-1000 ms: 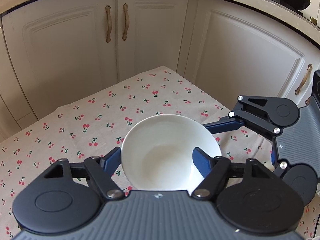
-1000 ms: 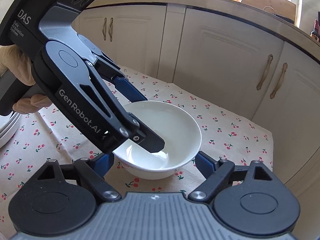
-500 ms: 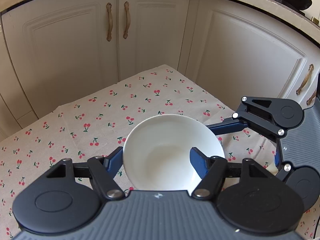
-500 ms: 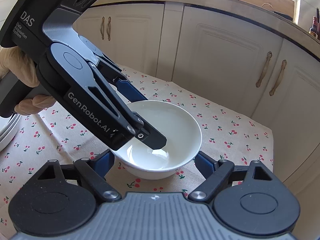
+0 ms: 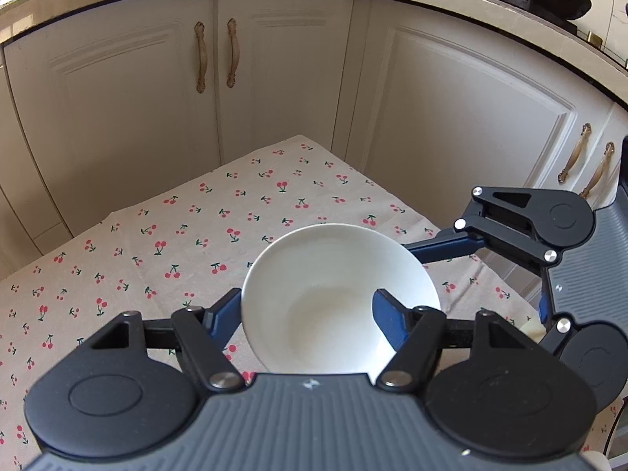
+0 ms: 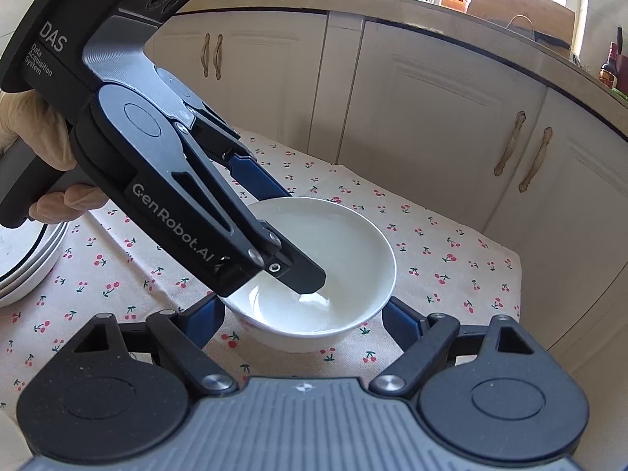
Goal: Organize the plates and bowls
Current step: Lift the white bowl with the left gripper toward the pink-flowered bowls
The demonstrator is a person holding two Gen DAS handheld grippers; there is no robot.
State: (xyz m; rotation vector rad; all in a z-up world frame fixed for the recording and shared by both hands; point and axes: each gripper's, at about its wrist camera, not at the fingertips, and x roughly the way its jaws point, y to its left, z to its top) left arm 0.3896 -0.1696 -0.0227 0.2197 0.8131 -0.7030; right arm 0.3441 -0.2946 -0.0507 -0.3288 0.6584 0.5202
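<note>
A white bowl (image 5: 333, 298) (image 6: 337, 259) is at the middle of the cherry-print tablecloth (image 5: 188, 243). My left gripper (image 5: 306, 314) straddles its near rim, one finger inside the bowl and one outside; in the right wrist view its inner fingertip (image 6: 306, 274) reaches down into the bowl. I cannot tell whether the fingers pinch the wall. My right gripper (image 6: 302, 316) is open, its blue fingers either side of the bowl's near side, not touching it. In the left wrist view the right gripper (image 5: 510, 235) is at the right of the bowl.
A stack of white plates (image 6: 27, 259) sits at the left edge of the table. White cabinet doors (image 5: 274, 78) stand close behind the table. The table's far edge and right corner (image 6: 510, 259) are near the bowl.
The bowl has risen slightly in the left wrist view and the left gripper has lifted a little. The right gripper stays beside the bowl.
</note>
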